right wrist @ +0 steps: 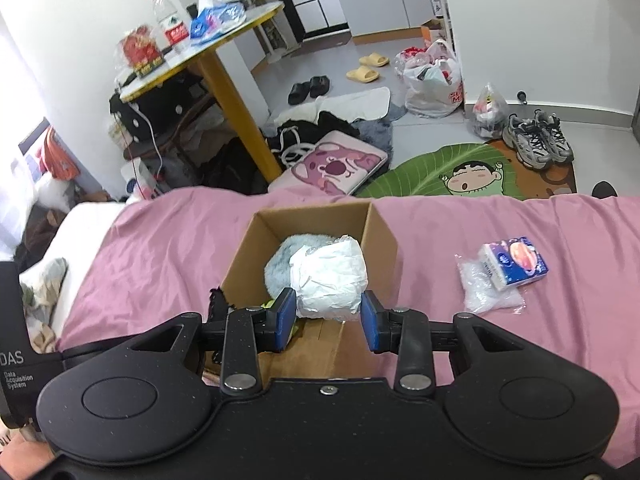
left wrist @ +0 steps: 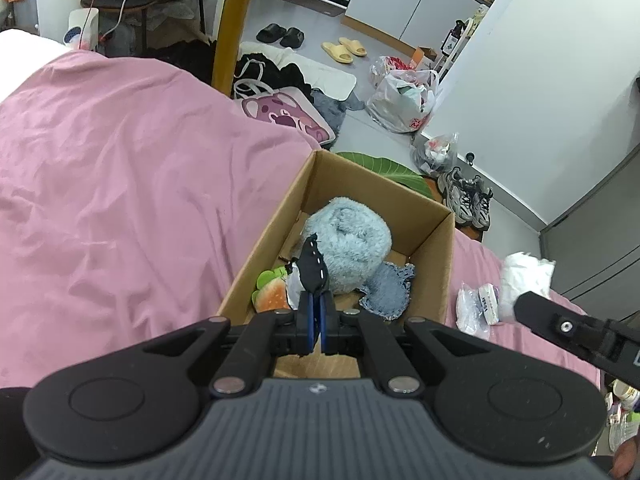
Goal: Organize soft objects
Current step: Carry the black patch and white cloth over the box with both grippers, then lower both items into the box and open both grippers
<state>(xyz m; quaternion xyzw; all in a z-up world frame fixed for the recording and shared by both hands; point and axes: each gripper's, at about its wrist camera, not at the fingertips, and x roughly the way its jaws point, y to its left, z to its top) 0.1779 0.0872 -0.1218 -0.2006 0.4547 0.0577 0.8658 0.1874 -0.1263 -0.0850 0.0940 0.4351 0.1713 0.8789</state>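
Note:
An open cardboard box (left wrist: 432, 216) stands on the pink bedspread. Inside lie a fluffy light-blue plush (left wrist: 348, 236), a burger-shaped soft toy (left wrist: 272, 292) and a denim piece (left wrist: 388, 288). My left gripper (left wrist: 318, 300) is shut on a black cloth piece with white stitching (left wrist: 314, 260), held over the box's near end. My right gripper (right wrist: 328, 304) is shut on a crumpled white bundle (right wrist: 328, 276), its blue pads pressing both sides, just above the box (right wrist: 384, 232). In the left wrist view the same bundle (left wrist: 524, 276) hangs right of the box.
A tissue pack (right wrist: 516, 262) on a clear plastic bag (right wrist: 488, 288) lies on the bedspread (right wrist: 160, 248) right of the box. Beyond the bed's edge the floor holds a leaf-shaped mat (right wrist: 440, 168), sneakers (right wrist: 536, 140), bags, clothes and a yellow-legged table (right wrist: 224, 28).

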